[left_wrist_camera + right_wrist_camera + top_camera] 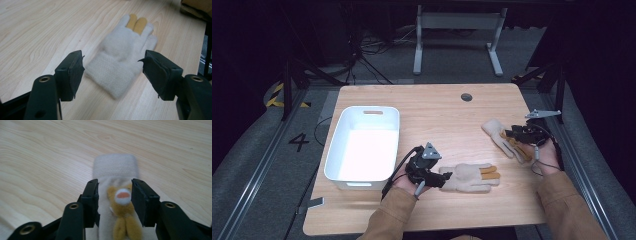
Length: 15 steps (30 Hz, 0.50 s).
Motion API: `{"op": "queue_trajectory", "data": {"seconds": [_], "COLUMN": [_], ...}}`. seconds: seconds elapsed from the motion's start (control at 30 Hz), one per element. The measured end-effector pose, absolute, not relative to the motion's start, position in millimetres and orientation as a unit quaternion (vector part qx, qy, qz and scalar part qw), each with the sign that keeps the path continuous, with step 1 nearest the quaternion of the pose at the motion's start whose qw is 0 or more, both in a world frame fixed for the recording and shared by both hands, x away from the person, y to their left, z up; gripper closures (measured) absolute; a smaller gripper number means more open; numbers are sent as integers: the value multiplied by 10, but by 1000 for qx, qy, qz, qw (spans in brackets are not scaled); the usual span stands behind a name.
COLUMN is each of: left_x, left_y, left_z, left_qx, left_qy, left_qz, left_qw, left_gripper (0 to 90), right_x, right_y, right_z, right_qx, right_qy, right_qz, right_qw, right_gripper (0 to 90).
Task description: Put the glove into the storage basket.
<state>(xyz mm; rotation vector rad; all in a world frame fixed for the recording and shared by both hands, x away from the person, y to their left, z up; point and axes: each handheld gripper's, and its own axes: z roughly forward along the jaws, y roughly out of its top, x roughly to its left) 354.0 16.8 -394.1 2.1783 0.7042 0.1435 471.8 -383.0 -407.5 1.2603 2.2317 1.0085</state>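
A cream fleece glove (472, 176) with yellow fingers lies flat near the table's front edge. My left gripper (442, 177) is at its cuff, open. In the left gripper view the glove (120, 47) lies with its cuff between the spread jaws of the left gripper (112, 62), and the pads stand clear of it. A second glove (499, 131) lies at the right of the table. My right gripper (512, 135) is over its finger end. In the right gripper view the jaws of the right gripper (114, 186) straddle the yellow fingers of this glove (115, 166) without squeezing them.
A white plastic tub (332, 155) stands empty at the table's left. A round cable hole (466, 97) sits near the far edge of the wooden table (437, 110). Beyond the table are a desk frame and floor cables.
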Motion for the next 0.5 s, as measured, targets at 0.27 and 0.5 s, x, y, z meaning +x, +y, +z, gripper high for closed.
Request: {"op": "queue_trajectory", "data": {"seconds": [0.27, 0.5], "left_x": [3537, 3544], "left_y": [176, 151], "left_z": [-3956, -3999], "left_qx": [867, 869], "left_qy": [286, 287], "left_qz": [55, 62], "left_qw": [404, 397], "left_gripper": [324, 334], "right_x": [4815, 4879], "right_y": [-3857, -3869], "right_z": [-4221, -4336], "right_qx": [469, 476], "right_qy": [796, 803], "right_qz": [329, 317], "right_qw": [195, 169], "right_gripper": [531, 524]}}
